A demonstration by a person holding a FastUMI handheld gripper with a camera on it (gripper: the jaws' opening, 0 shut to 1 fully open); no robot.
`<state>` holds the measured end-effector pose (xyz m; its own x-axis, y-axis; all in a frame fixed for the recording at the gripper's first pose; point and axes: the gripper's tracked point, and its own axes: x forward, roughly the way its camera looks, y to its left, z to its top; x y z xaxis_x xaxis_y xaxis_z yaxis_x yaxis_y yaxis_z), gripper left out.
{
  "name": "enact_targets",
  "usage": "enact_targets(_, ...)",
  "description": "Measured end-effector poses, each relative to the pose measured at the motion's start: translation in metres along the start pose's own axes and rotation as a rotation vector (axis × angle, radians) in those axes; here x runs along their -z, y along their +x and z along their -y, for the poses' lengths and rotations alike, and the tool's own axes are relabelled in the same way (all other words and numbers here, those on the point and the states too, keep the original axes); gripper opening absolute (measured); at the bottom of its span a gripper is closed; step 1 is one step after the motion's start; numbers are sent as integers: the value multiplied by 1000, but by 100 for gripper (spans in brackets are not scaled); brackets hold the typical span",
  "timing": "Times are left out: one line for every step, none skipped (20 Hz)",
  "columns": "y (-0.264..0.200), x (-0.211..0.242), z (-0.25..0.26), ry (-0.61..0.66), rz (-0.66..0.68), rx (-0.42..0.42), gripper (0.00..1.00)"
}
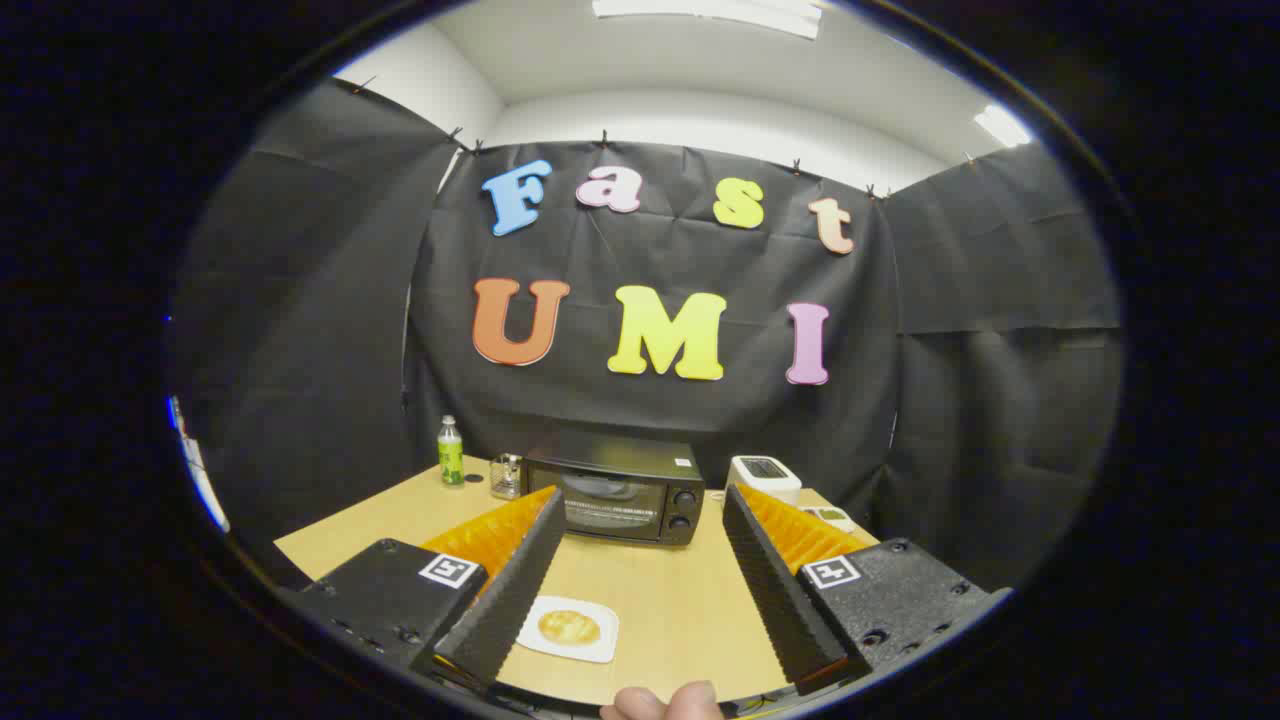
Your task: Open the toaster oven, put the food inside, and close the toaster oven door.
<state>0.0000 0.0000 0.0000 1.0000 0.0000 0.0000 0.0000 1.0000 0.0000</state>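
**Tongs wide, oven shut**

Your gripper (640,510) hung with its fingers spread wide, holding nothing. The toaster oven (622,493) stood beyond the fingertips, door closed. The food (569,627) lay on a white plate (600,645) between the fingers, close beside the left one.

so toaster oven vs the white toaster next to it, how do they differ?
The toaster oven is black, wider, with a front glass door, shut, and two knobs beside it. The white toaster is smaller, with a slot on top. The oven sits just beyond the open gripper, between its fingers; the toaster stands off to the oven's side. Both stand upright at the back of the wooden table.
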Motion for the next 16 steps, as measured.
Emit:
enact_targets(-1, -1, 3, -2, 7, 13, 100)
enact_targets(-2, -3, 7, -1, 10, 24, 100)
enact_targets(-3, -4, 8, 8, 12, 26, 100)
enact_targets(-4, -4, 9, 18, 15, 29, 100)
enact_targets(-6, -6, 12, 24, 21, 36, 100)
enact_targets(-7, -8, 14, 26, 28, 44, 100)
enact_targets(-8, -9, 16, 26, 32, 49, 100)
enact_targets(-8, -8, 17, 26, 30, 53, 100)
enact_targets(-8, -8, 18, 35, 31, 53, 100)
enact_targets(-7, -7, 18, 44, 29, 54, 100)
enact_targets(-7, -6, 19, 53, 28, 56, 100)
enact_targets(-7, -5, 20, 57, 28, 58, 100)
enact_targets(-6, -4, 21, 58, 24, 62, 100)
enact_targets(-6, -3, 22, 62, 23, 64, 100)
enact_targets(-6, -3, 21, 66, 21, 61, 100)
enact_targets(-6, -2, 21, 66, 20, 61, 100)
